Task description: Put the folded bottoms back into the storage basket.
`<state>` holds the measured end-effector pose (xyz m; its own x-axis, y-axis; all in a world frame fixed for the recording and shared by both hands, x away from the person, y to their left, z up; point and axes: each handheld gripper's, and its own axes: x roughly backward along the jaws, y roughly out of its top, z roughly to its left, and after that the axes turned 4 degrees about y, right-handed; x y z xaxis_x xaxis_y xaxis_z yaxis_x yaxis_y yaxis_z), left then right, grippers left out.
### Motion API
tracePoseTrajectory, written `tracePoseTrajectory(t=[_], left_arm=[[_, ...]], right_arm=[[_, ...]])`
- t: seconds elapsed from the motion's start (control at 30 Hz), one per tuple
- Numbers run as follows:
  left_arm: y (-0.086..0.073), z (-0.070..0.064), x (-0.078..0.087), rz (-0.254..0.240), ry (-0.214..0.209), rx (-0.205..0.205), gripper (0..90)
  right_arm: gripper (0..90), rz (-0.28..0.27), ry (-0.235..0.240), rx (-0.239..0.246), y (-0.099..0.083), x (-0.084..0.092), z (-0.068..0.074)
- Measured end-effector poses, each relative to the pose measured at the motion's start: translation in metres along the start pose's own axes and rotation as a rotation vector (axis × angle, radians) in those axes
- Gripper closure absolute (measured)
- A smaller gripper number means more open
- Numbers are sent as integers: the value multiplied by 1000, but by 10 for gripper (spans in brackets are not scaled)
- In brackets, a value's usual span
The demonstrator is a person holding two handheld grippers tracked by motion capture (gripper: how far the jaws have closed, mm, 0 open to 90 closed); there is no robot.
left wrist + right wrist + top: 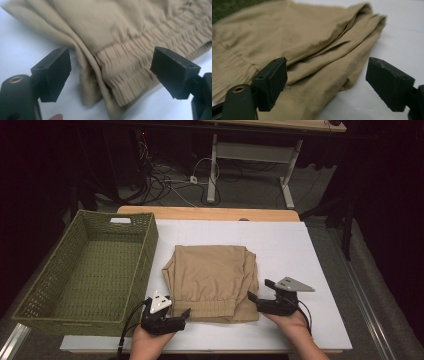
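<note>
1. Two tools are in my hands at the near edge of the white surface (310,265), one at each near corner of the folded tan trousers (212,282).
2. Far left, at nine o'clock from the trousers, I see the green woven basket (47,285), standing just beside them but apart.
3. My left tool (184,316) sits at seven o'clock from the trousers, pointing toward their elastic waistband corner. In the left gripper view its jaws stand wide, with the gathered waistband (130,72) lying between them on the surface, and neither pad presses the cloth.
4. The trousers lie flat in the middle of the surface, waistband toward me at six o'clock, folded layers stacked along their right edge.
5. My right tool (260,290) sits at four o'clock from the trousers, aimed at the right near corner. In the right gripper view its jaws stand wide around the layered cloth edge (332,75), with nothing gripped.
</note>
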<state>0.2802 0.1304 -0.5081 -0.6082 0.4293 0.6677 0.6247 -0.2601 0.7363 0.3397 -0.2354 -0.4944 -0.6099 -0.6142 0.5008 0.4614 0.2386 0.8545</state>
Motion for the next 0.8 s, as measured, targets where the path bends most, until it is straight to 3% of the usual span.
tracePoseTrajectory(t=[0.07,0.13,0.17,0.23,0.37,0.43,0.5,0.6,0.67,0.8], left_arm=[[1,1,-3,41,-21,4,317],[2,1,-5,51,-41,12,397],[2,1,-5,53,-43,8,430],[2,0,-5,53,-52,10,496],[2,1,-6,53,-73,20,615],[2,1,-6,53,-87,24,670],[2,0,-6,47,-90,26,726],[3,-1,-5,48,-91,31,743],[3,-5,-1,65,-115,33,744],[-3,-19,12,97,-145,-11,734]], right_arm=[[207,63,-5,20,2,-14,3],[227,141,-42,57,2,-26,5],[236,181,-52,54,3,-30,5],[323,232,-49,72,4,-34,7],[577,215,-23,82,3,-33,8],[736,213,16,74,3,-32,7],[821,211,25,78,2,-31,8],[850,205,26,78,1,-28,10],[851,205,25,86,-1,-24,13],[847,205,45,77,-11,-5,18]])
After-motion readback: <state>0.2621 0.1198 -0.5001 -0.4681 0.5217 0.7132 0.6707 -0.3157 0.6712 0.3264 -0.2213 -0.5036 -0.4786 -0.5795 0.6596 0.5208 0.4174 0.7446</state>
